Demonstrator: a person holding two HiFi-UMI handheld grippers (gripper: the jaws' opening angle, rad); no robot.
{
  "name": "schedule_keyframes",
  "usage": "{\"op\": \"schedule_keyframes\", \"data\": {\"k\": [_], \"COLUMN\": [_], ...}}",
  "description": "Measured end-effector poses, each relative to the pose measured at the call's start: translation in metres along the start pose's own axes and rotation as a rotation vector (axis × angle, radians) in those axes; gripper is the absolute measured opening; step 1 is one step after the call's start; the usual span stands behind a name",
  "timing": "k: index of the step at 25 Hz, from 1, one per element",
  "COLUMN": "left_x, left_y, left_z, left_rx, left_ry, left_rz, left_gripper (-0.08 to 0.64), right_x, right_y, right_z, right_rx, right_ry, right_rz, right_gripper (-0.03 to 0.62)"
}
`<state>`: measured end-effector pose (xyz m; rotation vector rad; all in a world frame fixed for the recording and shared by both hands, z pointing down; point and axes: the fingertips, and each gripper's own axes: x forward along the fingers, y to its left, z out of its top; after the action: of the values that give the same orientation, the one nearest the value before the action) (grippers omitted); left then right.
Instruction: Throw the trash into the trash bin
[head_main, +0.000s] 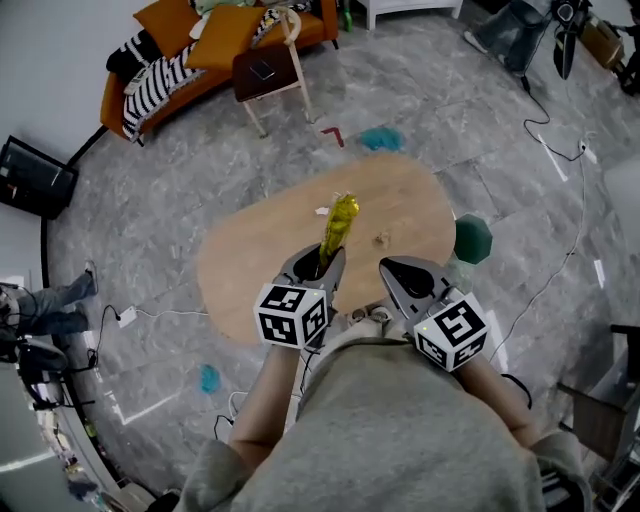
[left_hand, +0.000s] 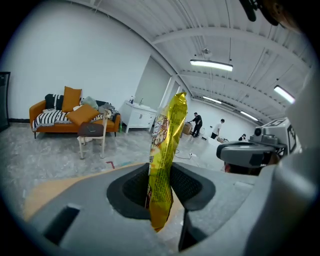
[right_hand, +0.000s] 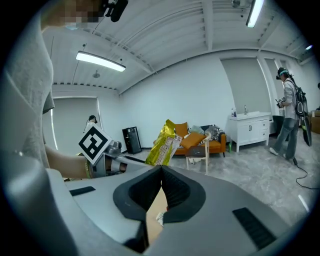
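The left tongs (head_main: 322, 262) clenched the lower end of a yellow snack wrapper (head_main: 340, 222) — it stood upright above the oval wooden desk (head_main: 250, 275). The right tongs (head_main: 398, 275), just beside, were pressed together — empty.

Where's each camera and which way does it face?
Head view: on the person's head, looking steeply down at the wooden table; torso, left gripper and right gripper show.
Left gripper view: on the left gripper, facing the orange sofa past jaws shut on the yellow wrapper; right gripper shows.
Right gripper view: on the right gripper, jaws shut, facing the sofa; left forearm shows.
Shared: both gripper views show wrapper and sofa.
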<state>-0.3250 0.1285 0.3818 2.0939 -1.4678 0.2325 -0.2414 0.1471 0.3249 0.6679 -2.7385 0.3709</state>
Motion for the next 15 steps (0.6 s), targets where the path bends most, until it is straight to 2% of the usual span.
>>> {"op": "schedule_keyframes", "data": {"k": [15], "left_x": [0.029], "left_y": [-0.007], "left_z": [0.003], "left_rx": [0.064], "left_ry": [0.061], "left_rz": [-0.142], "left_gripper": [0.126], "right_x": [-0.003], "right_y": [-0.019], "right_z": [-0.001], "right_rx": [0.038], "right_ry": [-0.009], "right_rz": [-0.179], "right_gripper": [0.008]}}
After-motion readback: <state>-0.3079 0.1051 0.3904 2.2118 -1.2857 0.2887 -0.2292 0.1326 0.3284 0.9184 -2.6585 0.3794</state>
